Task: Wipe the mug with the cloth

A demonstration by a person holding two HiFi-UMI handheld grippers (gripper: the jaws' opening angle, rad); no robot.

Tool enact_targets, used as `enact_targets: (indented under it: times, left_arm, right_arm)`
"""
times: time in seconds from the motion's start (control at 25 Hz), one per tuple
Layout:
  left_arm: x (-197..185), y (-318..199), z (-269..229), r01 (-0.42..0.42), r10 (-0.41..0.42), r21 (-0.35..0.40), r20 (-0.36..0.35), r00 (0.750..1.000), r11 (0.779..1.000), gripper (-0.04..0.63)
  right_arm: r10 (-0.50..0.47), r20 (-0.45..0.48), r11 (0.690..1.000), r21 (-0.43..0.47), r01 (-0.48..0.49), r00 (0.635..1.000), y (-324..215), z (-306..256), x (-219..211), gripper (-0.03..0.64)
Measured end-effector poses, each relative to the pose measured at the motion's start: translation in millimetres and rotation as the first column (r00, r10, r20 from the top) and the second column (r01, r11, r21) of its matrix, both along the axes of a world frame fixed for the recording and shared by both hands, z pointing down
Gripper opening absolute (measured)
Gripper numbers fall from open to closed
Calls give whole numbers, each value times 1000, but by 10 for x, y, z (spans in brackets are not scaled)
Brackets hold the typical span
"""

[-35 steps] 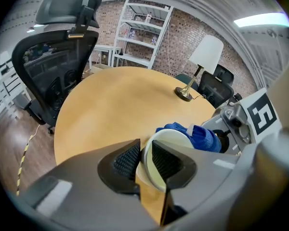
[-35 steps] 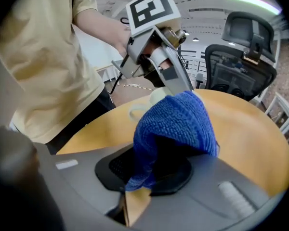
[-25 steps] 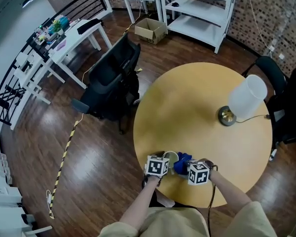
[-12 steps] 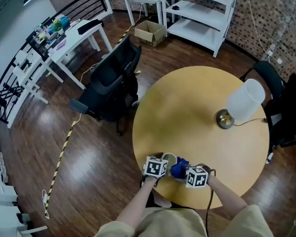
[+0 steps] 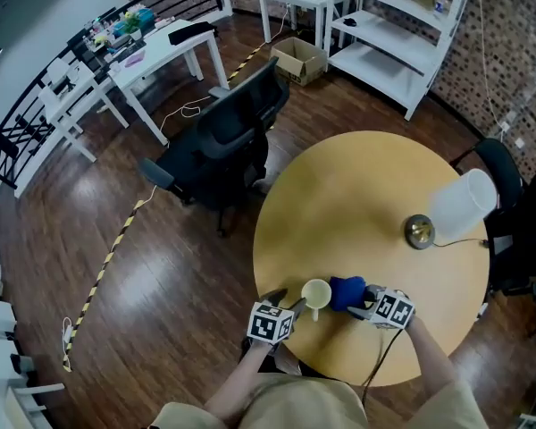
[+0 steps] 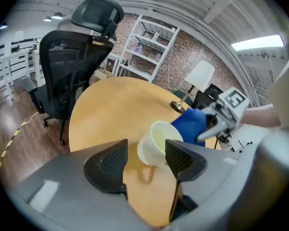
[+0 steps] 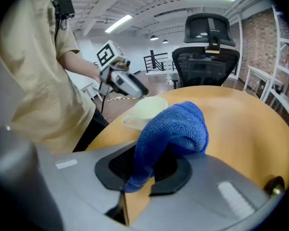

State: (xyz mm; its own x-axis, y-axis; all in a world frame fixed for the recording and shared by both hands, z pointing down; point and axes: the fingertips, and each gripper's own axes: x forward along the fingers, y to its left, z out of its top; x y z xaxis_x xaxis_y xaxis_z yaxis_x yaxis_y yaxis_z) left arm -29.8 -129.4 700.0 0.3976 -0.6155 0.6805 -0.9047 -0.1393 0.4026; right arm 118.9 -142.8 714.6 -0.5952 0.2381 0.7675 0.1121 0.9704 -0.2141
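A pale cream mug (image 5: 316, 294) stands on the round wooden table (image 5: 366, 195) near its front edge. My left gripper (image 5: 288, 307) is just left of it with its jaws opening. In the left gripper view the mug (image 6: 156, 141) sits just past the fingertips (image 6: 106, 162), and the pads do not press on it. My right gripper (image 5: 364, 304) is shut on a blue cloth (image 5: 346, 291), which bulges beside the mug's right side. In the right gripper view the cloth (image 7: 173, 129) drapes over the jaws, with the mug (image 7: 147, 109) and the left gripper (image 7: 123, 81) behind it.
A table lamp (image 5: 460, 206) with a white shade stands at the table's right edge. A black office chair (image 5: 223, 141) is on the wooden floor to the left. White shelving (image 5: 402, 34), a cardboard box (image 5: 302, 59) and a white desk (image 5: 152, 56) lie farther back.
My left gripper has opened, let go of the mug and drawn back to the left. The cloth in my right gripper has come away from the mug, to its right.
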Motion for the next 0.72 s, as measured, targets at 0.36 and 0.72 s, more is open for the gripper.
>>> enact_targets:
  times: [0.36,0.72]
  left_arm:
    - [759,511,158,-234,234,-21,-2,972,972,284]
    - [884,267,284,-136,135,-1,110,985,991,149]
  right_arm:
    - [57,23,996,-77,-55,998,-801,-495,-618,64]
    - [-264,-218,936,-295,194,940,-409,-574,-1624,64]
